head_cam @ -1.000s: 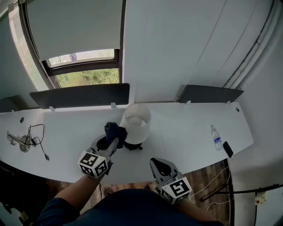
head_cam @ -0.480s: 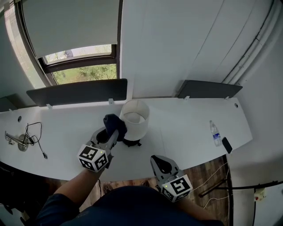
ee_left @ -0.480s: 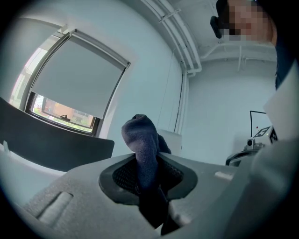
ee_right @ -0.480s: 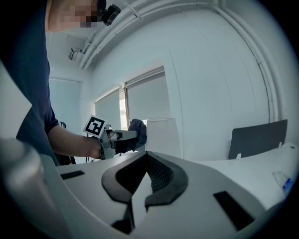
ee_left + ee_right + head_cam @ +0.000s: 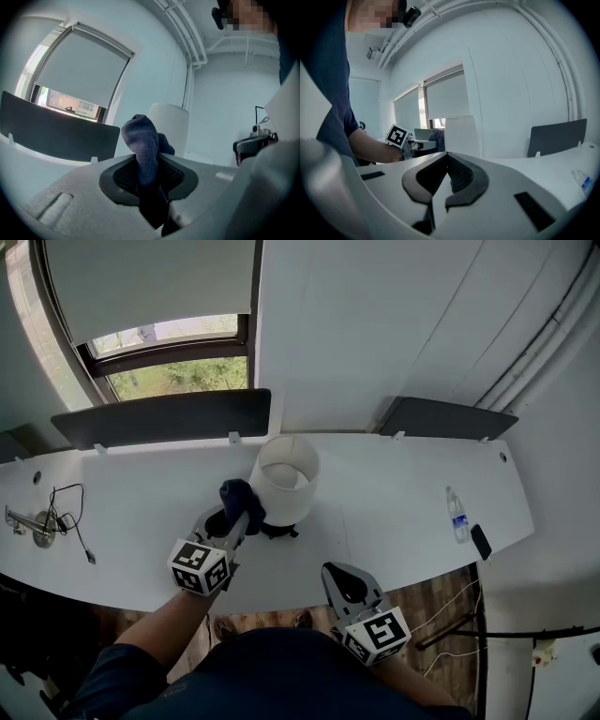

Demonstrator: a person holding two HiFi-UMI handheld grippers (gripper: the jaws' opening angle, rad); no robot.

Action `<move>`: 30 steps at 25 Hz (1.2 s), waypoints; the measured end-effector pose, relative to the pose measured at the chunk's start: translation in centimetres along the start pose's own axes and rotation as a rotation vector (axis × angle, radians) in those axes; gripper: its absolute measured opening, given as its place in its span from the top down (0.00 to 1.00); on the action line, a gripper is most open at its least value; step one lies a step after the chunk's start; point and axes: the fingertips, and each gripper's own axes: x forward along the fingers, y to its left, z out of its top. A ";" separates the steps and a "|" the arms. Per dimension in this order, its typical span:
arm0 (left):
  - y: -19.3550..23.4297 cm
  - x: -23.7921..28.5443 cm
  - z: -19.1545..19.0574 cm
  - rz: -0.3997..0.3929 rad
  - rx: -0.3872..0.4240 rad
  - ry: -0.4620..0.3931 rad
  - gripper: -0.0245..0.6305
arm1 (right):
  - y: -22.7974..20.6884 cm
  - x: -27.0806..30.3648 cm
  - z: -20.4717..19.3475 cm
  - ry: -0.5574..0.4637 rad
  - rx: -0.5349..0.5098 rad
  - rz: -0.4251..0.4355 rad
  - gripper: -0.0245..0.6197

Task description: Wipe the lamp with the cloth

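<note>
A white lamp [image 5: 284, 479] with a drum shade on a dark base stands on the white desk [image 5: 394, 512]. My left gripper [image 5: 232, 514] is shut on a dark blue cloth [image 5: 240, 496], which it holds against the left side of the shade. In the left gripper view the cloth [image 5: 145, 150] sticks up between the jaws, right before the shade [image 5: 169, 126]. My right gripper [image 5: 342, 585] hangs at the desk's near edge, shut and empty. In the right gripper view the lamp [image 5: 458, 136] stands ahead, apart from it.
A water bottle [image 5: 457, 517] and a phone [image 5: 481, 542] lie at the desk's right end. A coiled cable [image 5: 67, 519] and a metal fitting [image 5: 36, 529] lie at the left. Dark screen panels [image 5: 164, 416] line the back edge under a window.
The left gripper with the cloth has shifted slightly along the left side of the shade. The head view has tilted a little. The right gripper has stayed about where it was.
</note>
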 end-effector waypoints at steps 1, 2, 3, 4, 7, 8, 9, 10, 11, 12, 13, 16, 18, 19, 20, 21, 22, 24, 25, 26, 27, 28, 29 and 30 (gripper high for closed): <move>0.1 0.0 -0.4 0.005 -0.001 0.009 0.81 | -0.1 0.0 -0.1 0.002 0.003 0.003 0.95; 0.3 0.0 -0.9 0.011 -0.002 0.017 0.81 | -0.2 0.0 -0.2 0.003 0.004 0.006 0.95; 0.4 0.1 -1.3 0.017 -0.004 0.026 0.81 | -0.3 0.0 -0.3 0.006 0.005 0.008 0.95; 0.5 0.1 -1.7 0.024 -0.005 0.035 0.81 | -0.4 0.0 -0.3 0.009 0.006 0.011 0.95; 0.7 0.2 -2.8 0.051 -0.006 0.057 0.81 | -0.7 0.0 -0.4 0.015 0.002 0.031 0.95; 0.8 0.1 -3.1 0.062 -0.004 0.063 0.81 | -0.9 0.0 -0.5 0.015 0.001 0.039 0.95; 0.8 0.1 -3.4 0.074 -0.002 0.069 0.81 | -1.0 0.0 -0.6 0.015 0.000 0.049 0.95; 0.7 -0.1 -3.7 0.086 0.000 0.074 0.81 | -1.2 -0.1 -0.6 0.014 0.000 0.061 0.95; 0.5 -0.3 -3.8 0.097 0.002 0.077 0.81 | -1.5 -0.2 -0.7 0.012 -0.001 0.074 0.95; 0.2 -0.5 -3.8 0.109 0.003 0.078 0.81 | -1.8 -0.4 -0.7 0.009 -0.001 0.088 0.95; -0.1 -0.7 -3.8 0.121 0.004 0.075 0.81 | -2.1 -0.6 -0.6 0.005 -0.003 0.101 0.95; -1.0 -1.3 -2.8 0.164 0.009 0.046 0.81 | -3.3 -1.1 -0.4 -0.006 -0.013 0.143 0.95; -1.5 -1.7 -1.7 0.194 0.013 0.017 0.81 | -3.9 -1.4 -0.4 -0.009 -0.016 0.170 0.95; -1.8 -1.9 -1.0 0.206 0.019 0.001 0.81 | -4.2 -1.6 -0.4 -0.008 -0.015 0.181 0.95; -2.2 -2.0 -0.3 0.217 0.027 -0.015 0.81 | -4.4 -1.7 -0.4 -0.008 -0.014 0.193 0.95; -2.5 -2.1 0.4 0.224 0.038 -0.031 0.81 | -4.5 -1.8 -0.5 -0.009 -0.013 0.206 0.95; -2.8 -2.2 1.1 0.229 0.047 -0.045 0.81 | -4.6 -1.8 -0.6 -0.009 -0.015 0.219 0.95; -3.2 -2.3 2.5 0.230 0.059 -0.069 0.81 | -4.5 -1.8 -0.4 -0.002 -0.022 0.234 0.95; -3.3 -2.3 3.1 0.227 0.063 -0.080 0.81 | -4.5 -1.8 -0.3 0.003 -0.026 0.236 0.95; -3.3 -2.3 3.8 0.222 0.067 -0.093 0.81 | -4.4 -1.7 -0.2 0.003 -0.032 0.235 0.95; -3.1 -2.3 4.6 0.215 0.071 -0.107 0.81 | -4.4 -1.6 0.0 0.000 -0.034 0.229 0.95; -3.0 -2.3 5.4 0.207 0.075 -0.121 0.81 | -4.3 -1.3 0.3 -0.004 -0.033 0.222 0.95; -2.7 -2.2 6.2 0.199 0.079 -0.135 0.81 | -4.1 -1.1 0.6 -0.008 -0.031 0.214 0.95; -2.5 -2.2 6.9 0.192 0.082 -0.147 0.81 | -3.9 -0.8 1.0 -0.012 -0.030 0.207 0.95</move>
